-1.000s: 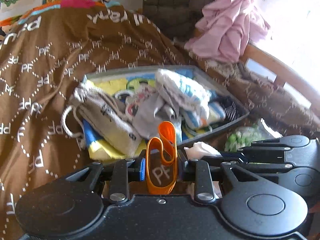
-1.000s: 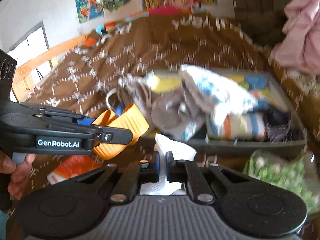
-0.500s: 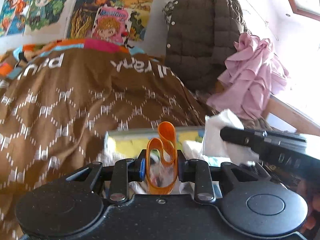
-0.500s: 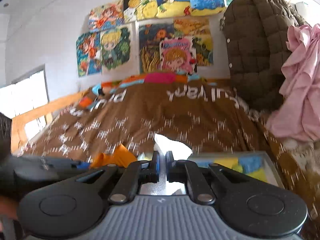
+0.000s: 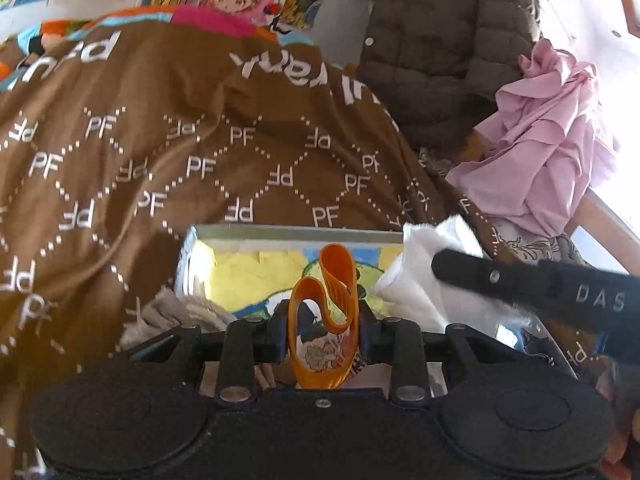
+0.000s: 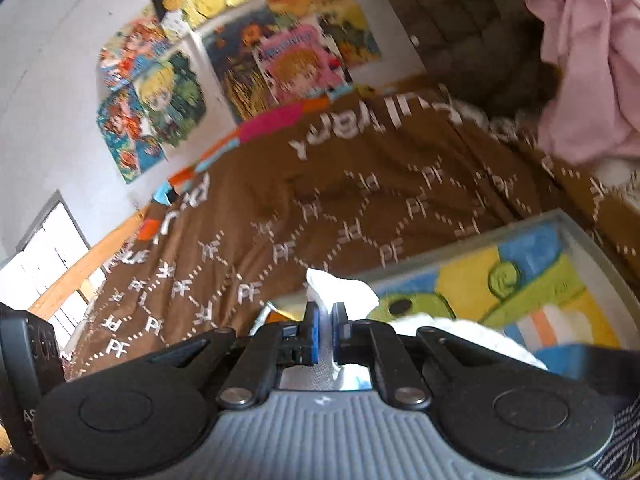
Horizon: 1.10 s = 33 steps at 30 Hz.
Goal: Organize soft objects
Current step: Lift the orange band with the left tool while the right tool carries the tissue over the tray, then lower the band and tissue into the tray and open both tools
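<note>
My left gripper (image 5: pixel 323 334) is shut on an orange rubber band loop (image 5: pixel 325 320) that curls up between its fingers. It hangs over the near part of a grey storage box (image 5: pixel 296 234) lined with a yellow and blue cartoon cloth. My right gripper (image 6: pixel 324 334) is shut on a white cloth (image 6: pixel 340 290), seen in the left wrist view as a white cloth (image 5: pixel 416 280) over the box's right side. The grey box (image 6: pixel 592 248) lies ahead and right of the right gripper. A beige drawstring pouch (image 5: pixel 168 316) pokes out at the box's left.
The box sits on a brown bedspread (image 5: pixel 180 152) printed with white PF marks. A pink garment (image 5: pixel 556 152) and a dark quilted jacket (image 5: pixel 440 28) hang at the back right. Cartoon posters (image 6: pixel 224 52) cover the white wall. A wooden bed rail (image 6: pixel 80 268) runs at the left.
Both grippers have dipped back toward the box after swinging up; each keeps its hold. The right gripper with the white cloth now sits over the box's right side.
</note>
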Available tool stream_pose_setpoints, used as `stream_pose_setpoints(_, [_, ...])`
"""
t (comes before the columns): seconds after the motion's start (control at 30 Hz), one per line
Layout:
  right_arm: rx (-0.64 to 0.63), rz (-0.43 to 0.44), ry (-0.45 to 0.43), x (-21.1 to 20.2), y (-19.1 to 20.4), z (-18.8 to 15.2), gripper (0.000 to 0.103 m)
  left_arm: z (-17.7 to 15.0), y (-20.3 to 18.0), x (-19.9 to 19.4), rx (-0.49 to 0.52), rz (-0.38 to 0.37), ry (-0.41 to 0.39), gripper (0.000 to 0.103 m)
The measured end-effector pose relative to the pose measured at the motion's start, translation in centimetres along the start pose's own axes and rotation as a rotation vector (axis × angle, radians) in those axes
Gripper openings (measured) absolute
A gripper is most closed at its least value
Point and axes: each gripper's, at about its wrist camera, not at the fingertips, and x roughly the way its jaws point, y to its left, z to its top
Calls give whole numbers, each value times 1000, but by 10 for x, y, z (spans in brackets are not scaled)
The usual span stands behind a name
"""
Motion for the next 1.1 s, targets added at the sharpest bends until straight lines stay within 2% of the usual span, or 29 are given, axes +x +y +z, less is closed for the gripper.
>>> stream_pose_setpoints(0.23, [-88, -51, 55, 4, 9, -15, 7, -9, -1, 6, 3, 35, 12, 36])
stream_pose_setpoints(0.5, [-126, -71, 54, -4, 17, -19, 10, -10, -8, 3, 39, 38, 15, 42])
stream_pose_setpoints(0.87, [-105, -113, 43, -14, 8, -15, 27, -11, -15, -6, 51, 50, 12, 58])
stream_pose_setpoints(0.97, [-96, -126, 38, -19, 6, -13, 34, -10, -16, -12, 52, 59, 2, 67])
stream_pose_setpoints(1.1, [-94, -145, 25, -27, 3, -12, 44, -8, -18, -21, 56, 79, -12, 72])
